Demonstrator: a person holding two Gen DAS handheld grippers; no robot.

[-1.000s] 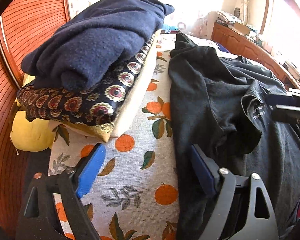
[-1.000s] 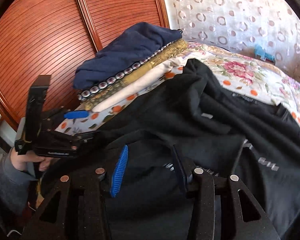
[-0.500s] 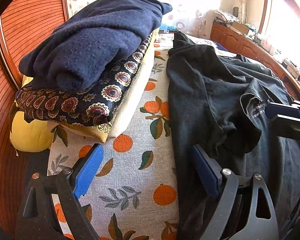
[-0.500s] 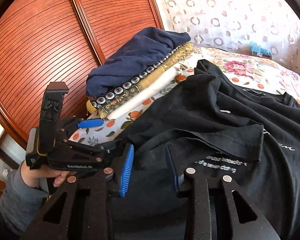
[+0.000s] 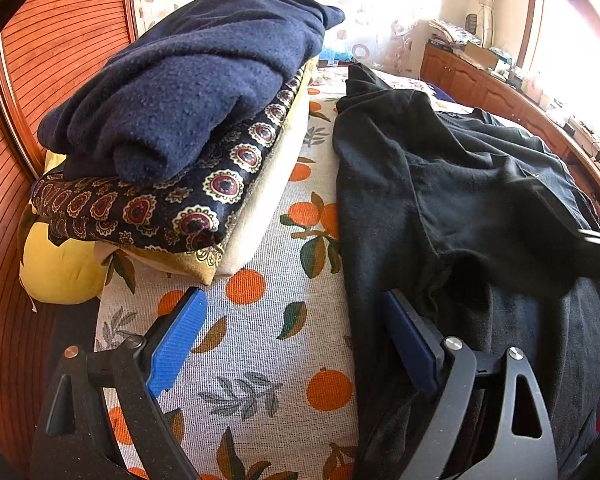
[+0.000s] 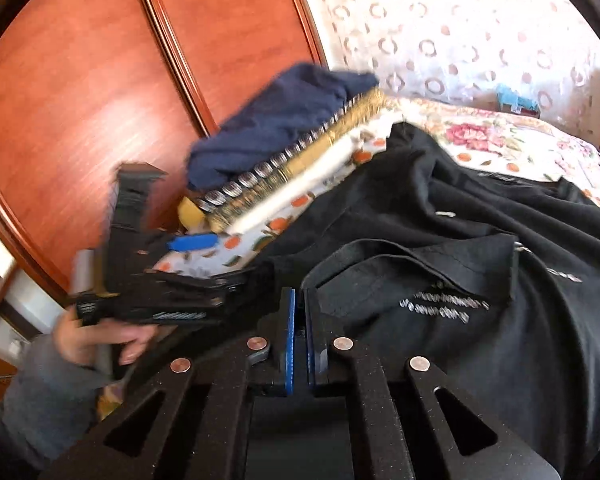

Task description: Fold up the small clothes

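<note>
Right wrist view: black T-shirt (image 6: 440, 216) spread over a bed in an orange-print bedspread (image 6: 236, 248), sleeve hem with small white lettering at about 3 o'clock from the right gripper (image 6: 299, 334). Jaws just closed there, blue pads nearly together on a fold of black cloth at the sleeve's edge, though how much fabric is caught cannot be told through the blur. Left gripper (image 5: 296, 344) held at 9 o'clock, jaws wide apart and empty, straddling the shirt's near edge where it meets the bedspread. Stack of folded textiles, topped by a navy fleece (image 5: 188, 80), at 11 o'clock in the left wrist view, well clear of the shirt. Probably light, limp cotton, prone to sagging and bunching; best taken at hems or seams, with a second hold on the shirt's near edge to keep the fold square.
</note>
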